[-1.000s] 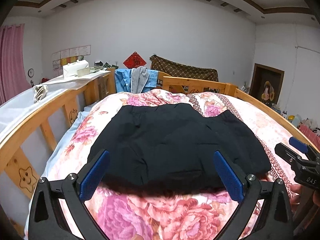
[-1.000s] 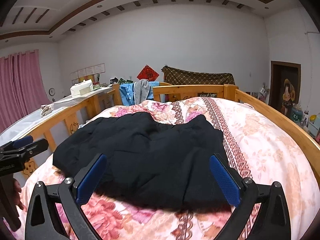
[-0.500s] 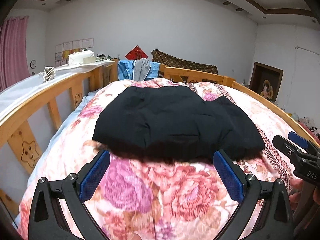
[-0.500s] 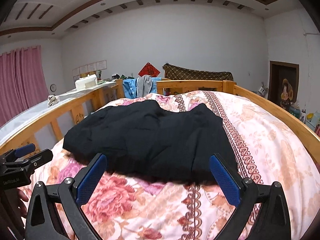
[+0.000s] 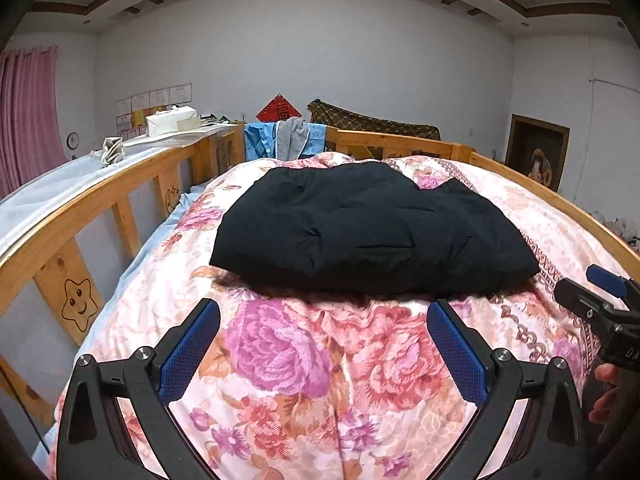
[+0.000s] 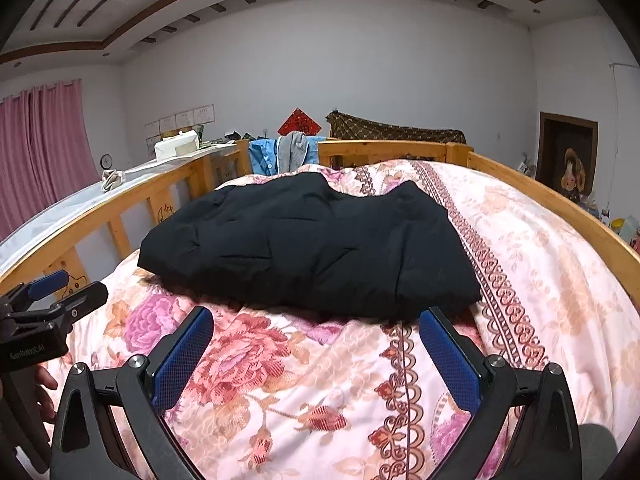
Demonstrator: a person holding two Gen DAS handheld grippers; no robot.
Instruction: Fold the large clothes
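A black padded garment lies folded into a thick slab on the pink floral quilt. My left gripper is open above the quilt, a short way back from the garment's near edge, with nothing between its blue pads. My right gripper is open too, close to the garment's near right corner without touching it. Each gripper shows at the edge of the other's view: the right gripper at the far right, the left gripper at the far left, both held by a hand.
Wooden bed rails run along both sides and the far end. Blue and grey clothes hang over the far rail. A white shelf with a box runs behind the left rail.
Both grippers have pulled back from the garment toward the near end of the bed, so more quilt shows in front of it. The garment has stayed in place.
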